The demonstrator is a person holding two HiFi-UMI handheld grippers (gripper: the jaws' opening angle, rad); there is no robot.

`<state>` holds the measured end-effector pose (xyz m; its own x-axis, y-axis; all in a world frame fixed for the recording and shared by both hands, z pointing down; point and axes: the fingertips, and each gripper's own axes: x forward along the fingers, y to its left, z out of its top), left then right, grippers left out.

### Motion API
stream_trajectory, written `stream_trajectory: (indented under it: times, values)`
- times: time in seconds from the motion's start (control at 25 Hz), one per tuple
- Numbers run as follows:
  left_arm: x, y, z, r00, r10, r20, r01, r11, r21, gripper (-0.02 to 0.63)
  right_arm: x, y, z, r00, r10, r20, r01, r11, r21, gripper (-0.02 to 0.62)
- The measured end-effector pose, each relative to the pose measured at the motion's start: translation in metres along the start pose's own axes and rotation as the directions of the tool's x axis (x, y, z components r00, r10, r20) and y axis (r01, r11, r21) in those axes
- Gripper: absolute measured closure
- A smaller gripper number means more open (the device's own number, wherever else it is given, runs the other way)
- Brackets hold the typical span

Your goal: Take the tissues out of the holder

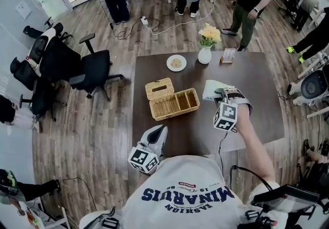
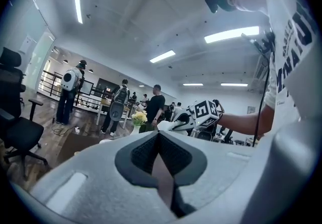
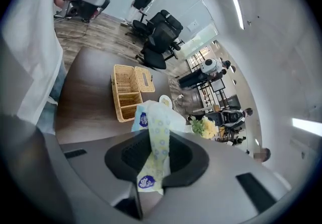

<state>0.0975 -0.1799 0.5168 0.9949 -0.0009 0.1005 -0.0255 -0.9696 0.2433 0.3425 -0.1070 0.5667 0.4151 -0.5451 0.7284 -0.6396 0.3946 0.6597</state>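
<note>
right gripper [image 3: 155, 151]: jaws pinching tissue pack [image 3: 159, 117] by its end | left gripper [image 2: 160, 140]: jaws pressed together, empty | pack looks light, squishy, kinda slippery wrap

The only print I can make out is on the person's white shirt [image 1: 187, 193]. It has big navy letters, upside down to me, something like "MINARUS", with a smaller line near "FASHION" beside it, and I'm unsure of both. The tissue pack [image 3: 151, 135] carries round blue logos, their wording too small for me.
</note>
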Motion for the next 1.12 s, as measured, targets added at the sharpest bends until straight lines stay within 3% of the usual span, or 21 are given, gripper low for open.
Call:
stream_trajectory:
  times: [0.4,0.8,1.12]
  values:
    - [0.03,-0.027,-0.008,0.996,-0.086,-0.029,0.086,0.996,0.009,0.601,-0.01,0.013,-0.051,0.998,0.0,-0.056,0.004,0.998,0.066,0.515]
    - [0.021,-0.021,-0.004,0.998,-0.046,-0.035,0.046,0.999,0.0,0.601,0.016,0.025,-0.061,0.996,0.049,-0.073,-0.044,0.997,0.066,0.515]
    - [0.002,-0.007,-0.011,0.998,0.017,-0.059,-0.017,1.0,0.005,0.601,0.083,0.083,-0.074,0.986,0.145,-0.088,-0.14,0.989,0.051,0.515]
